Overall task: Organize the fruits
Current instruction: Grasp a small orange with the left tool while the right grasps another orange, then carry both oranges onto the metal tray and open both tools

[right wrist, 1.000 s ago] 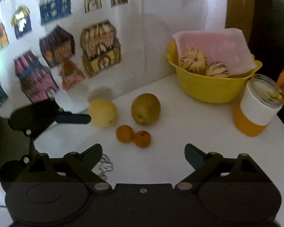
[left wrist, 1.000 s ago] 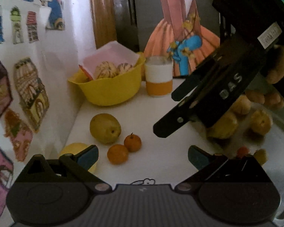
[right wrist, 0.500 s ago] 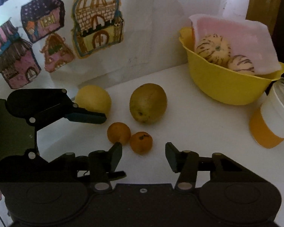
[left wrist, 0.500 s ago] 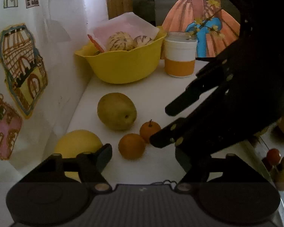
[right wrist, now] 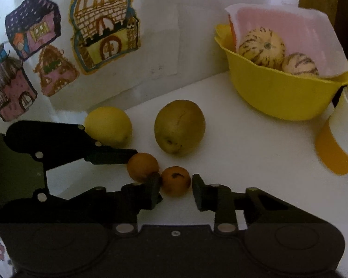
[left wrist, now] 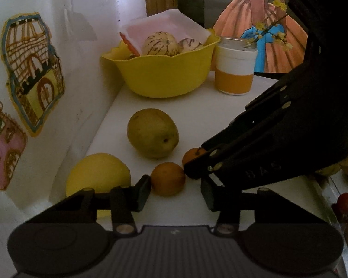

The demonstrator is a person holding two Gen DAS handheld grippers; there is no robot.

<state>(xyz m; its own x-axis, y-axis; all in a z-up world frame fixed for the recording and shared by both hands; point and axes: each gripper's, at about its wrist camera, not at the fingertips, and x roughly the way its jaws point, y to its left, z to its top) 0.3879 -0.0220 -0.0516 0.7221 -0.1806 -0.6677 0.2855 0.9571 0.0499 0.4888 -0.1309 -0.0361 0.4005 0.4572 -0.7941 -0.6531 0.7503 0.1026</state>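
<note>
Both tongs have dropped low over the white table [right wrist: 255, 153] in the last second, from a wide, high stance to working height. Our left tongs [left wrist: 175, 191] have narrowed but remain open, bracketing the nearer small orange [left wrist: 168, 178]; its left finger sits just beside the fruit, the right one apart from it. Our right tongs [right wrist: 175, 191] have also narrowed, open either side of the second small orange [right wrist: 175, 180], which shows a dark stem scar; the left finger looks to be touching it, the right finger just off it, so no grip yet. The two oranges lie side by side, nearly touching, so the tongs crowd each other, the right tongs crossing just ahead of the left ones. Beyond the fingertips sit a green-brown pear [right wrist: 179, 127] and a lemon [right wrist: 107, 125]; further off to the right, the yellow bowl [right wrist: 273, 97] holding two striped melons [right wrist: 262, 47], with a jar [left wrist: 235, 69] beside it. We judge both picks imminent, the bowl a likely destination.
</note>
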